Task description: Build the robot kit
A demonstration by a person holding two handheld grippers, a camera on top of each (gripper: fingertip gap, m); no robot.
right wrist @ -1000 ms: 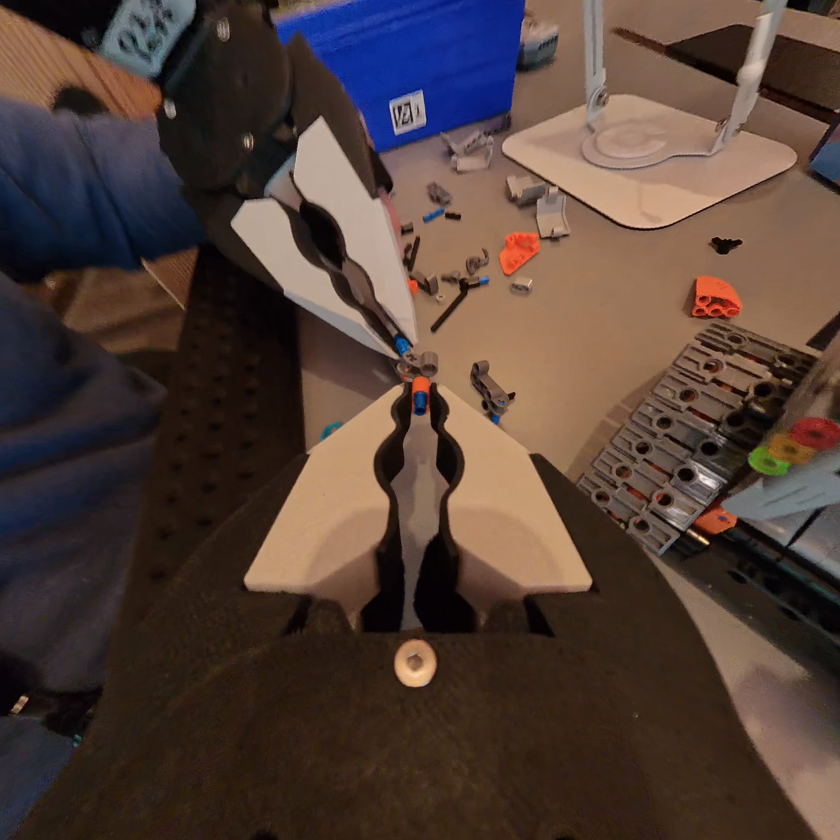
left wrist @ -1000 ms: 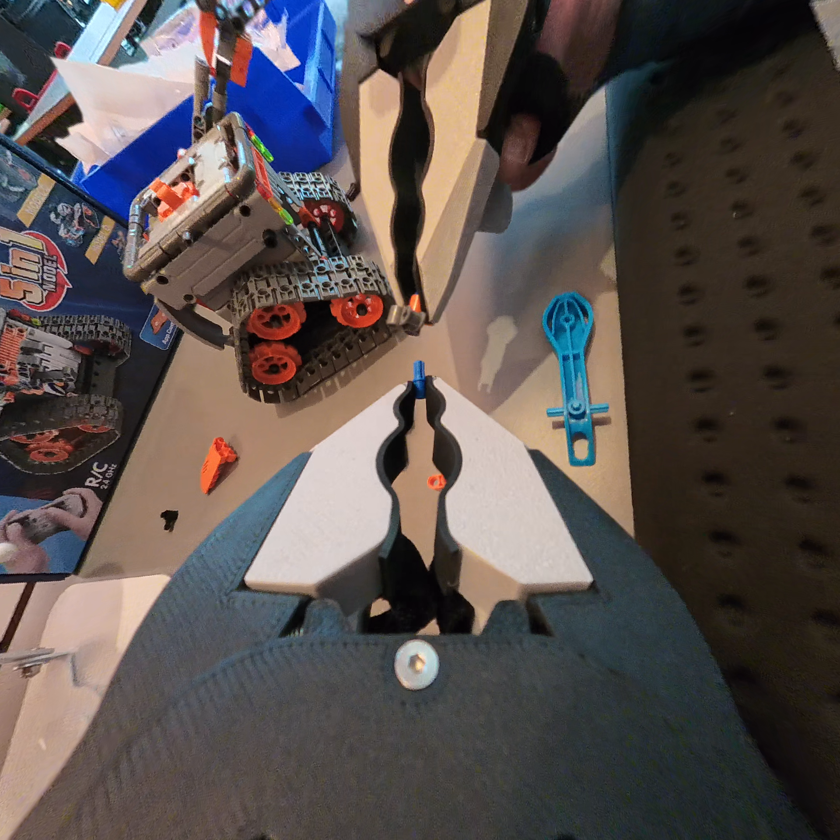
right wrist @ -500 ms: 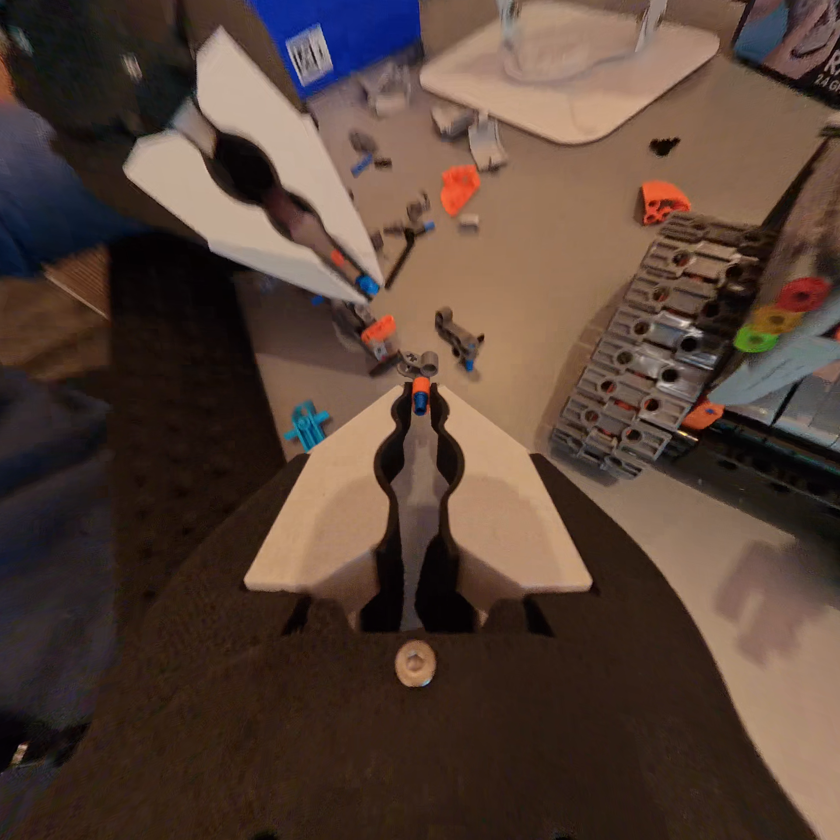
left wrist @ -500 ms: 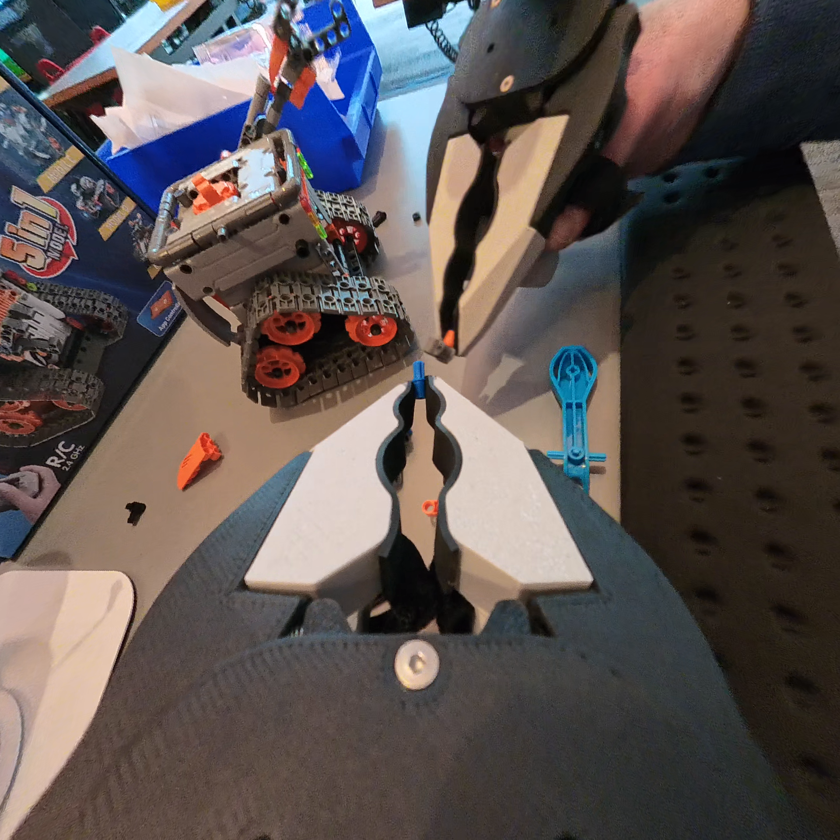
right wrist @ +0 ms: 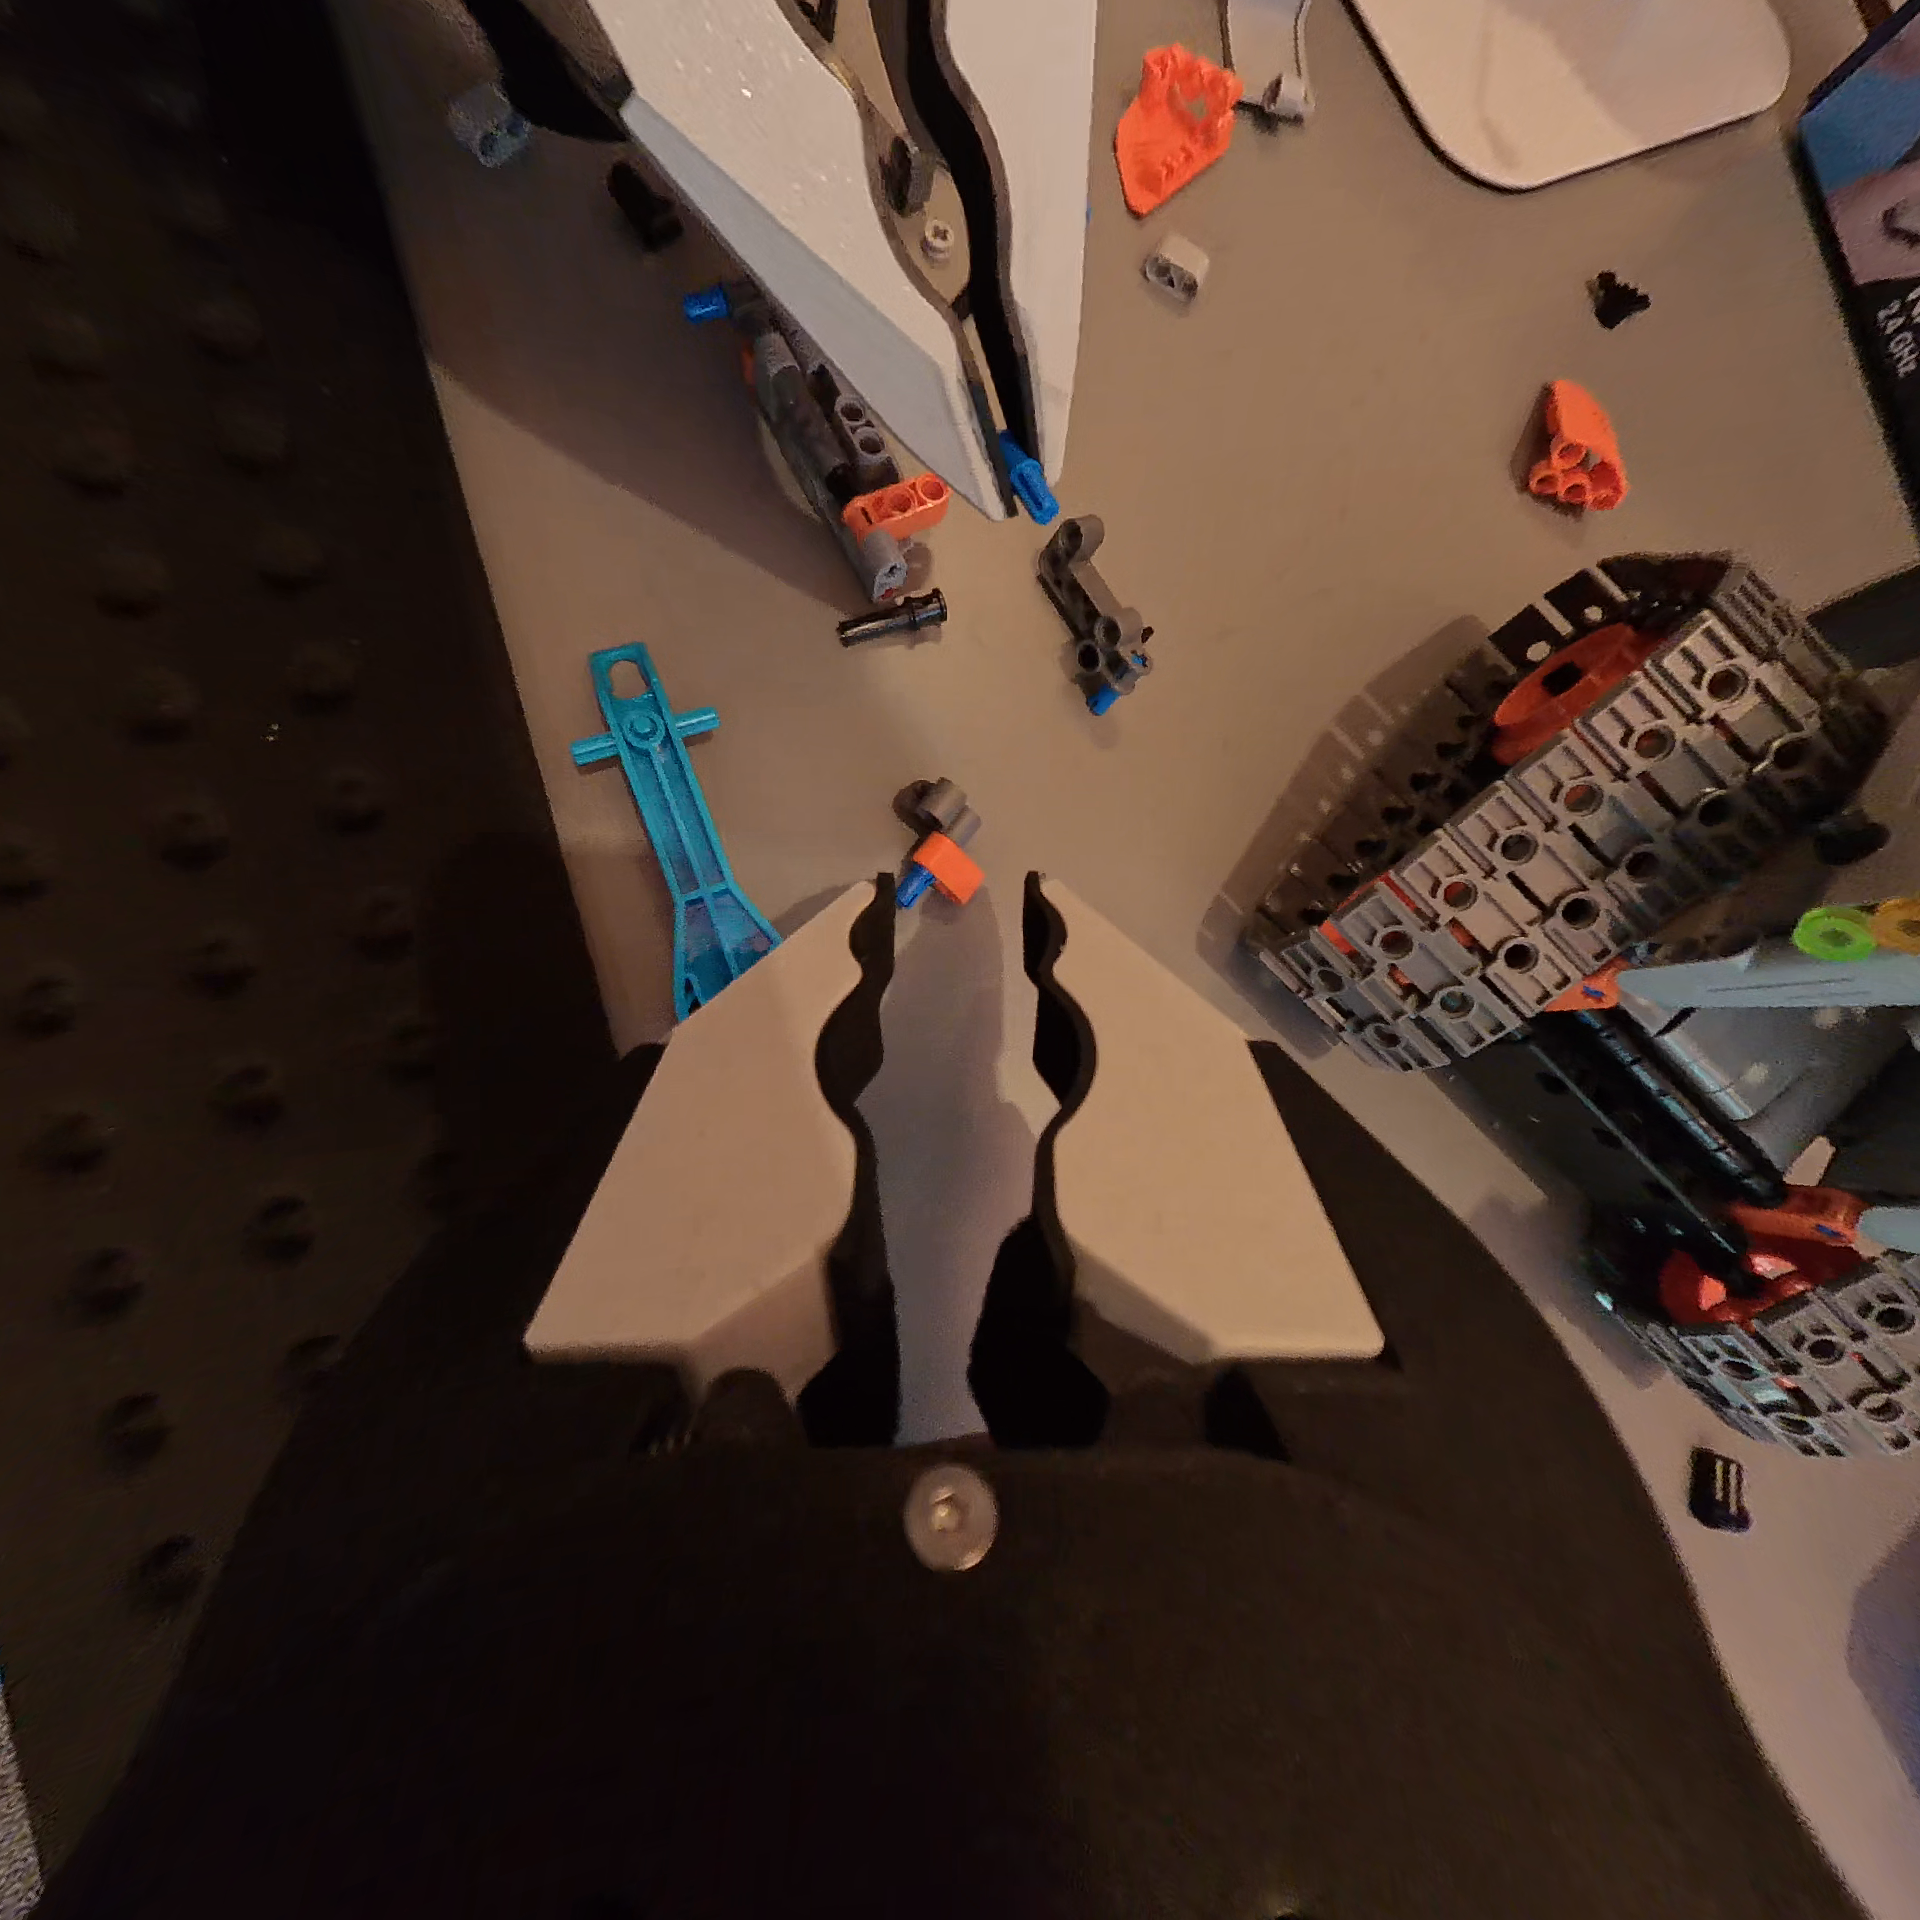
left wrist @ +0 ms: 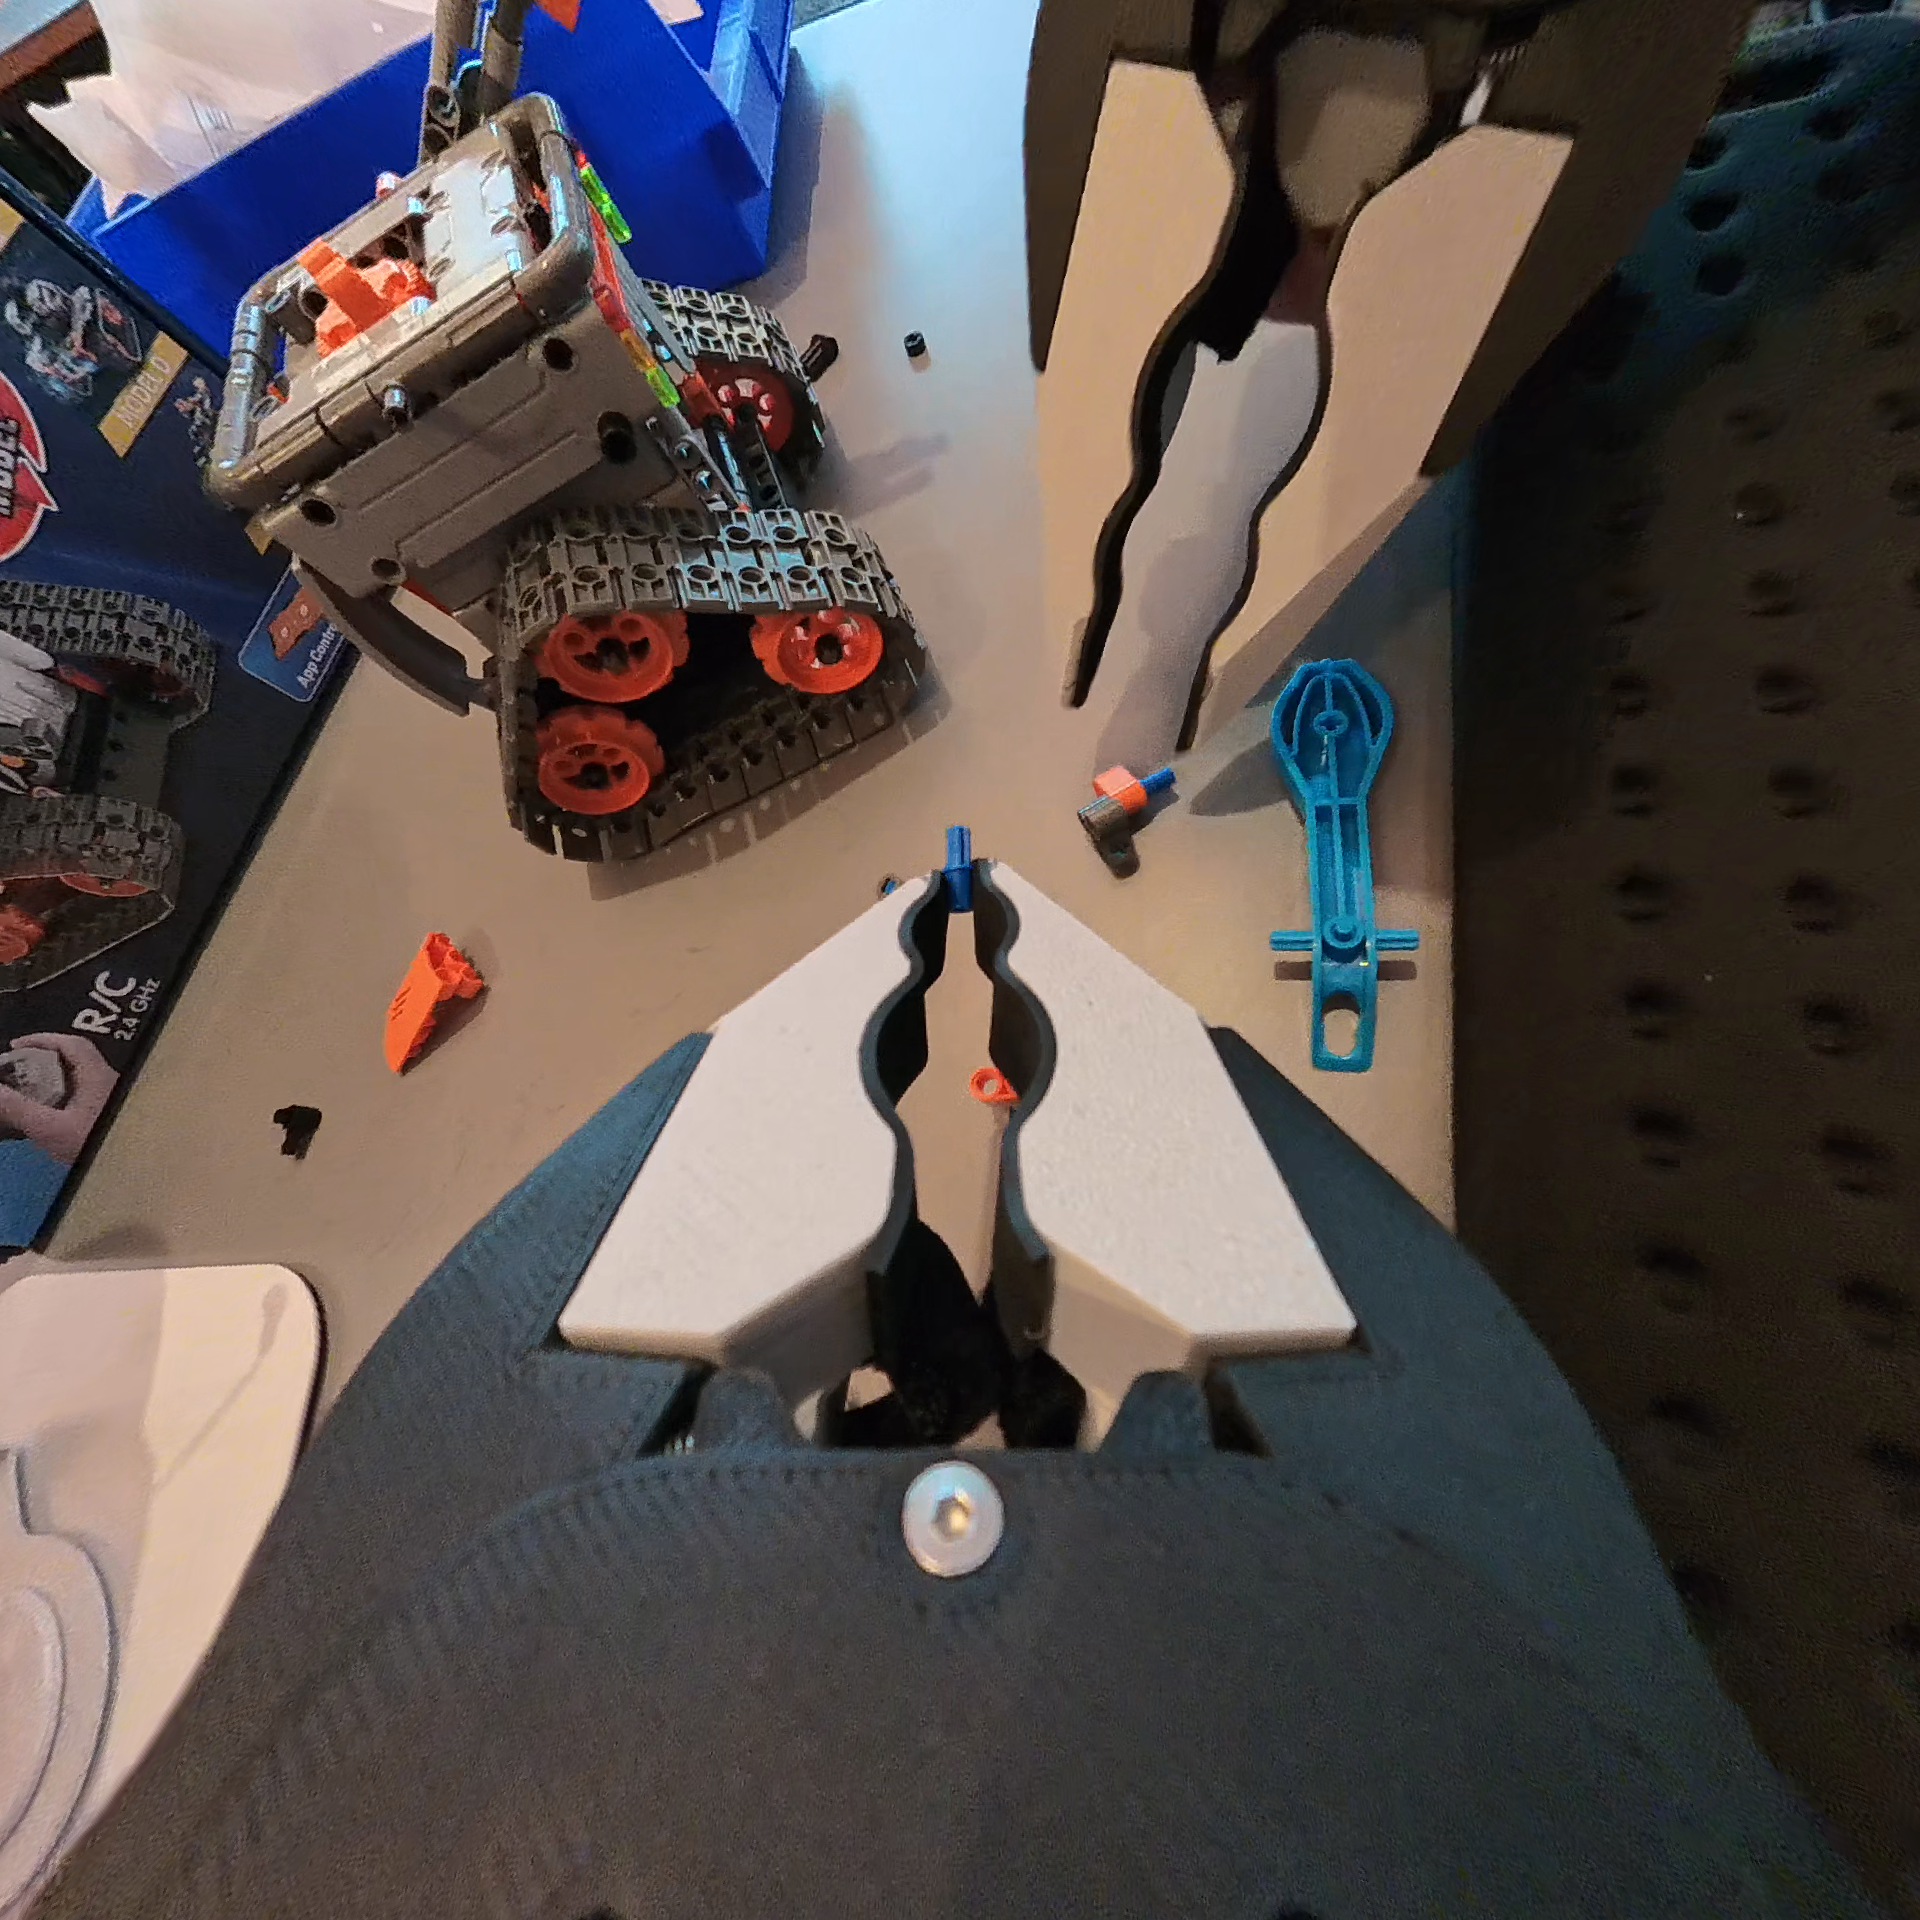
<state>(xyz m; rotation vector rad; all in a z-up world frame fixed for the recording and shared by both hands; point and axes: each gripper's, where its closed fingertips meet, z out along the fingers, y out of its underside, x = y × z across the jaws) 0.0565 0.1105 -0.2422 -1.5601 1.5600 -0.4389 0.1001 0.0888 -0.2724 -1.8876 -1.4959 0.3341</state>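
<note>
**Gripping one blue pin, hovering over a loose joint piece**

Pinching a small blue pin (left wrist: 957, 868) between the tips of our left gripper (left wrist: 957, 883), we are holding it above the grey tabletop (left wrist: 727, 966), its long axis running straight out along the fingers. Our right gripper (right wrist: 958, 885) is hanging with its jaws parted and nothing between them. Lying on the table just ahead of those parted tips is a little grey-and-orange connector piece (right wrist: 940, 842), a blue stub poking from its orange end toward our left finger. Its long axis is sitting slantwise across the gap, not in line with the fingers. The right gripper is plainly the nearer one to it; the left is standing a little apart, with the piece off to its right.

Beside the connector, toward the dark perforated mat (left wrist: 1714, 935), a light blue separator tool (left wrist: 1335, 862) is lying flat. On the other side, a grey tracked vehicle (left wrist: 582, 499) with orange wheels is resting near a blue bin (left wrist: 665, 125). Loose parts, including an orange wedge (left wrist: 426, 997), are lying scattered about.
</note>
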